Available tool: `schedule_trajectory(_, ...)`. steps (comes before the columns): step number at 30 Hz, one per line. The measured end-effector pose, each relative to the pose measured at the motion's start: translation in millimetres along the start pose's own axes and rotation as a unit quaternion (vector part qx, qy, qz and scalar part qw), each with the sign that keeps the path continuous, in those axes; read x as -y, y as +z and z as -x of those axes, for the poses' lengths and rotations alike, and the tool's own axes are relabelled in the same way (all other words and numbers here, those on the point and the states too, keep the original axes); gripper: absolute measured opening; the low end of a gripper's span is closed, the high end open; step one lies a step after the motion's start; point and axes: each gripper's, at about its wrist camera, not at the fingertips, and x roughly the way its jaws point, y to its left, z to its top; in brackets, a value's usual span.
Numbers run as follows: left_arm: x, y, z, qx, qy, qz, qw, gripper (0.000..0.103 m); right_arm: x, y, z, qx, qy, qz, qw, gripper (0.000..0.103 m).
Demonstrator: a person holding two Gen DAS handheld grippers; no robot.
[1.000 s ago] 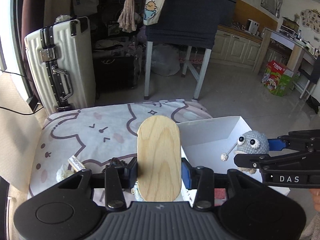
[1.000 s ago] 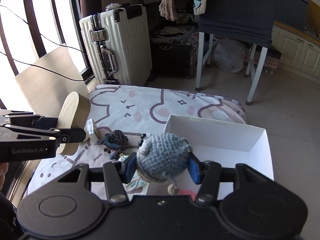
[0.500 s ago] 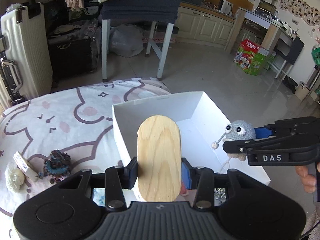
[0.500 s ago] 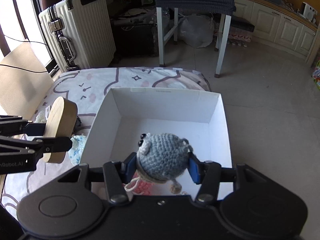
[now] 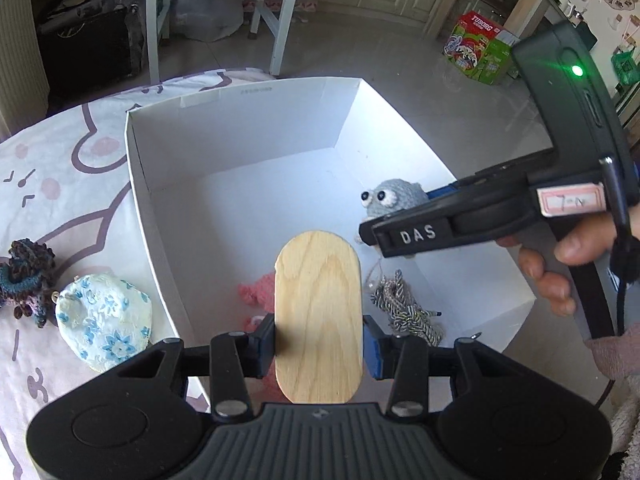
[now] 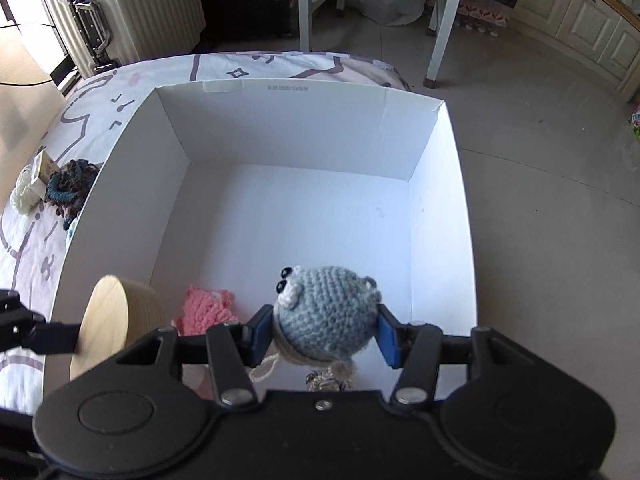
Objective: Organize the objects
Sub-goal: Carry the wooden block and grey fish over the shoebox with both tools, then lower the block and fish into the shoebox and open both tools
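Note:
My left gripper (image 5: 319, 346) is shut on an oval wooden block (image 5: 319, 316) and holds it over the near part of a white box (image 5: 240, 108). My right gripper (image 6: 326, 330) is shut on a grey crocheted toy (image 6: 326, 312) with black eyes, held inside the same box (image 6: 296, 92). The toy (image 5: 394, 198) and the right gripper (image 5: 408, 236) show at the right in the left wrist view. The block (image 6: 106, 320) shows at the box's left wall in the right wrist view. A pink knit item (image 6: 206, 308) and a grey-white cord bundle (image 5: 404, 308) lie on the box floor.
On the cat-print cloth (image 5: 52, 160) left of the box lie a blue-flowered pouch (image 5: 106, 326), a dark knitted piece (image 5: 26, 276), and a cream yarn ball with a small card (image 6: 30, 184). A suitcase (image 6: 128, 8) and chair legs (image 6: 440, 24) stand beyond.
Both grippers have moved forward and down over the box, still holding their objects. The block and the toy now sit lower, within the box walls.

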Motion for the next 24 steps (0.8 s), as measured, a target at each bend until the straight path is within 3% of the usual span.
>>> schedule_trajectory(8,-4,4,-22,-0.029,-0.021,0.023,0.9991,0.044,5,5,-34,-0.029,-0.010,-0.025,0.999,0.054)
schedule_trajectory(15,20,-2,-47,-0.068,-0.035,-0.016,0.9969,0.044,4,1,-48,-0.045,-0.028,-0.031,0.998,0.055)
schedule_trajectory(24,36,-4,-73,-0.101,-0.046,-0.021,0.9936,0.044,7,-6,-45,-0.054,-0.022,-0.036,0.998,0.060)
